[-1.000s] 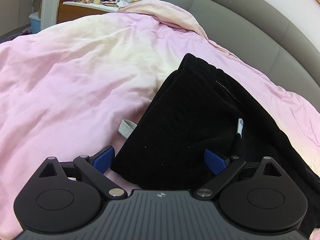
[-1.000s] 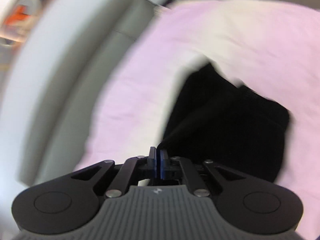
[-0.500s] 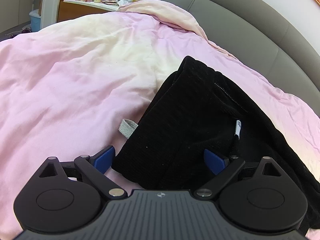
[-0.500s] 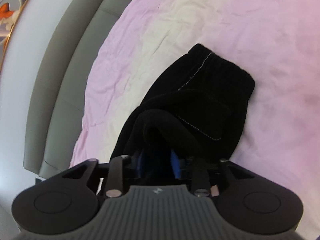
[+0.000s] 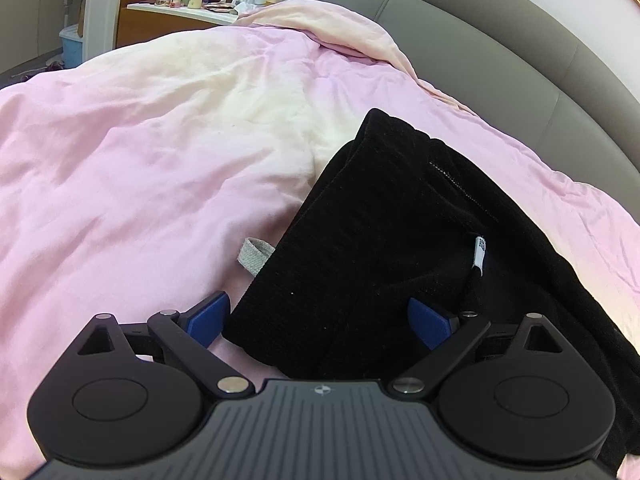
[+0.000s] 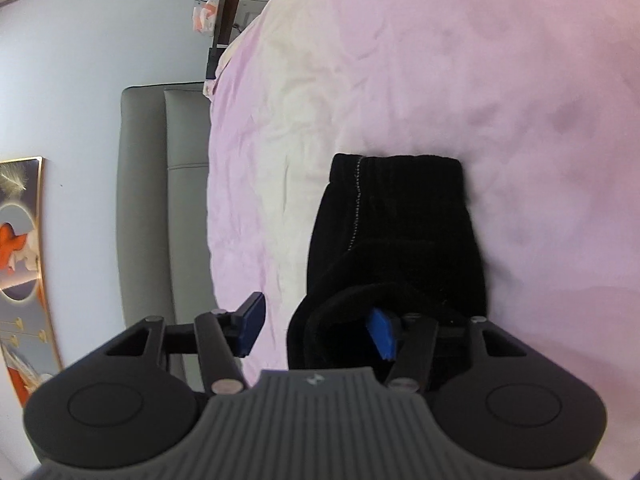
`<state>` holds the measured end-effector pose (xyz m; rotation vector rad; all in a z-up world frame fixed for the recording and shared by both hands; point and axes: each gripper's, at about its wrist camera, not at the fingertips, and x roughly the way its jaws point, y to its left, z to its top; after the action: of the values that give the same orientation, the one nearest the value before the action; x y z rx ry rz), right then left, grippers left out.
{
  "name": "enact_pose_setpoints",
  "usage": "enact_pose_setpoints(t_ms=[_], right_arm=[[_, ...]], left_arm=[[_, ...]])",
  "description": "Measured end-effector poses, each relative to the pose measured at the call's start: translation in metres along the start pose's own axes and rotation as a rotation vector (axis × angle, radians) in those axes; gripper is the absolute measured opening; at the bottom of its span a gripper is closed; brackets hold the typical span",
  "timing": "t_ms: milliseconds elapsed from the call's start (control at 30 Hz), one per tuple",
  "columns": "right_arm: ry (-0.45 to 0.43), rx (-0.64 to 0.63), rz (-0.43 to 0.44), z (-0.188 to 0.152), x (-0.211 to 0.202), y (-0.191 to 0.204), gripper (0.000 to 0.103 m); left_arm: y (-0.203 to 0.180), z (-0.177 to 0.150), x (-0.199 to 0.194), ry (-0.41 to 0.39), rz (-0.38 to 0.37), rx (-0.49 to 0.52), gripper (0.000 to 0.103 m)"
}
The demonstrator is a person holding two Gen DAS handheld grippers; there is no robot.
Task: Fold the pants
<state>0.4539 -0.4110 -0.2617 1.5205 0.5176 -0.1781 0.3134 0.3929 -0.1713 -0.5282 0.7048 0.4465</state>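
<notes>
Black pants (image 5: pixel 400 220) lie folded on the pink duvet (image 5: pixel 160 160), with a grey drawstring (image 5: pixel 254 256) poking out at their left edge and a white label (image 5: pixel 479 252) on top. My left gripper (image 5: pixel 318 316) is open just above the near corner of the pants, one finger on each side, pads not pressing. In the right wrist view the pants (image 6: pixel 400 232) stretch away, waistband at the far end. My right gripper (image 6: pixel 316 328) is opening; a loose rolled fold of the pants lies between its jaws against the right pad, and the left pad is clear over the duvet.
A grey padded headboard (image 5: pixel 520 60) runs along the right of the bed and also shows as the headboard (image 6: pixel 160 200) in the right wrist view. A nightstand with bottles (image 5: pixel 192 4) stands beyond the bed. A framed picture (image 6: pixel 20 240) hangs on the wall.
My right gripper was shut on the pants' edge; its jaws have spread and the hand has rolled and come down toward the bed. The cloth now rests loose. The left gripper kept still.
</notes>
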Motion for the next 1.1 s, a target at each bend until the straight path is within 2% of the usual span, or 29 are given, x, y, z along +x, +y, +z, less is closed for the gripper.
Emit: enact_pose_setpoints(t_ms=[33, 67, 100, 167, 200, 233, 267, 300, 333, 367, 400, 467, 500, 533, 600, 700, 767, 833, 900, 933, 1000, 1100], right_arm=[[-0.012, -0.026, -0.067, -0.001, 0.004, 0.001, 0.043], [-0.025, -0.051, -0.128, -0.001, 0.005, 0.004, 0.017], [-0.04, -0.078, -0.197, 0.0, 0.007, 0.006, 0.011], [-0.1, -0.164, -0.259, 0.0, 0.009, 0.023, 0.0], [-0.133, -0.223, -0.267, -0.002, 0.01, 0.036, 0.0], [-0.166, -0.292, -0.251, -0.008, 0.008, 0.052, 0.0], [-0.204, -0.426, -0.205, -0.022, 0.007, 0.075, 0.0], [-0.217, -0.605, -0.131, -0.045, 0.002, 0.102, 0.0], [-0.21, -0.873, -0.016, -0.082, -0.005, 0.133, 0.0], [-0.184, -1.127, 0.102, -0.123, -0.015, 0.154, 0.0], [-0.137, -1.329, 0.199, -0.162, -0.025, 0.166, 0.0], [-0.042, -1.711, 0.313, -0.247, -0.042, 0.167, 0.0], [0.032, -1.846, 0.358, -0.282, -0.046, 0.159, 0.0], [0.119, -1.927, 0.392, -0.309, -0.049, 0.149, 0.0], [0.27, -2.031, 0.407, -0.351, -0.045, 0.125, 0.0], [0.433, -2.151, 0.407, -0.396, -0.042, 0.092, 0.0], [0.462, -2.194, 0.409, -0.413, -0.044, 0.084, 0.0], [0.434, -2.162, 0.428, -0.413, -0.051, 0.099, 0.0], [0.352, -1.958, 0.427, -0.38, -0.045, 0.148, 0.0], [0.302, -1.799, 0.411, -0.349, -0.043, 0.173, 0.0], [0.155, -1.459, 0.337, -0.266, -0.039, 0.208, 0.0], [-0.015, -1.077, 0.16, -0.138, -0.03, 0.206, 0.0]], left_arm=[[-0.001, -0.001, 0.0, -0.002, 0.003, 0.007, 0.103], [-0.001, -0.001, 0.0, -0.005, 0.004, 0.01, 0.103], [-0.001, -0.001, 0.0, -0.006, 0.003, 0.009, 0.103], [0.0, -0.001, -0.001, -0.003, -0.002, 0.005, 0.103], [0.0, 0.0, -0.001, -0.002, -0.005, 0.003, 0.103], [0.001, 0.0, -0.002, -0.002, -0.007, -0.001, 0.103], [0.001, 0.0, -0.002, -0.002, -0.009, -0.004, 0.103], [0.001, 0.0, -0.001, -0.002, -0.008, -0.005, 0.103], [0.001, 0.0, -0.001, -0.002, -0.007, -0.004, 0.103], [0.001, 0.0, 0.0, -0.003, -0.004, -0.002, 0.103], [0.001, -0.001, 0.0, -0.005, -0.002, 0.002, 0.103], [0.0, -0.002, 0.001, -0.009, 0.003, 0.013, 0.103], [-0.001, -0.002, 0.001, -0.01, 0.005, 0.016, 0.103], [0.0, -0.002, 0.0, -0.01, 0.005, 0.017, 0.103], [-0.001, -0.002, 0.0, -0.007, 0.001, 0.014, 0.103], [0.001, -0.002, 0.0, -0.007, -0.007, 0.007, 0.103], [0.001, -0.003, 0.0, -0.005, -0.009, 0.005, 0.103], [0.001, -0.002, 0.0, -0.005, -0.011, 0.002, 0.103], [0.002, -0.001, -0.001, -0.003, -0.013, -0.002, 0.103], [0.002, -0.001, 0.0, -0.003, -0.013, -0.005, 0.103], [0.002, -0.001, 0.0, -0.003, -0.014, -0.006, 0.103], [0.002, 0.0, -0.001, -0.002, -0.014, -0.007, 0.103]])
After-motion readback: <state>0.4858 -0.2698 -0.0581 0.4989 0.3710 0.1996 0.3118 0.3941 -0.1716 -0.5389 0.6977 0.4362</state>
